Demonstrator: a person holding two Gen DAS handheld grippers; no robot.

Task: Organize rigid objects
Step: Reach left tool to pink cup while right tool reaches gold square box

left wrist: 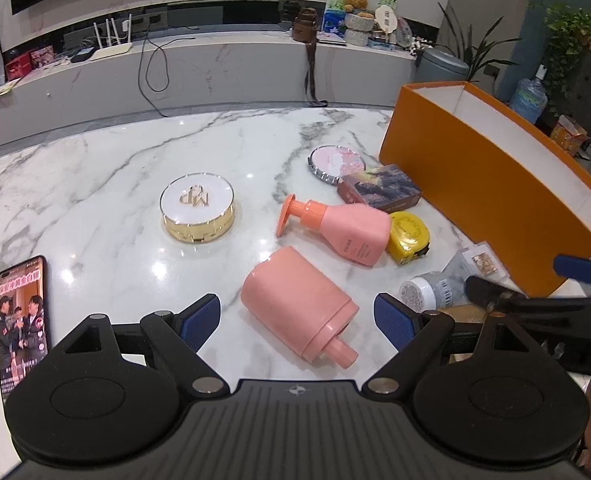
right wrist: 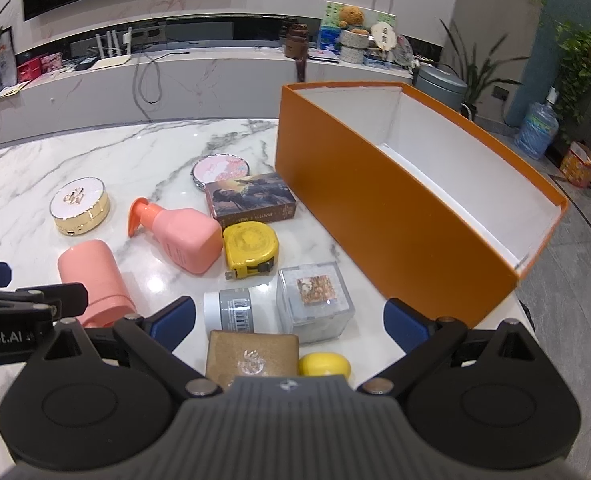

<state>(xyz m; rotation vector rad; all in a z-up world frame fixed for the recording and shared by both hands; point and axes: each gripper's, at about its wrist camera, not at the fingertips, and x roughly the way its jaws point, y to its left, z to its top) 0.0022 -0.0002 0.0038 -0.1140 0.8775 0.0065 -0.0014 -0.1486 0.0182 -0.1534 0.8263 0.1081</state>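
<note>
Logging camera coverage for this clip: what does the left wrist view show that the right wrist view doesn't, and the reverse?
Only the left wrist view shows the whole phone with its lit screen, at the table's left edge.

Only the right wrist view shows the brown box, the yellow rounded object and the orange box's white, empty interior.

Both show the gold compact, pink pump bottle, pink capless bottle, yellow tape measure, grey jar and clear cube.

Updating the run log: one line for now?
left gripper: open, over pink bottle | right gripper: open | orange box: empty
</note>
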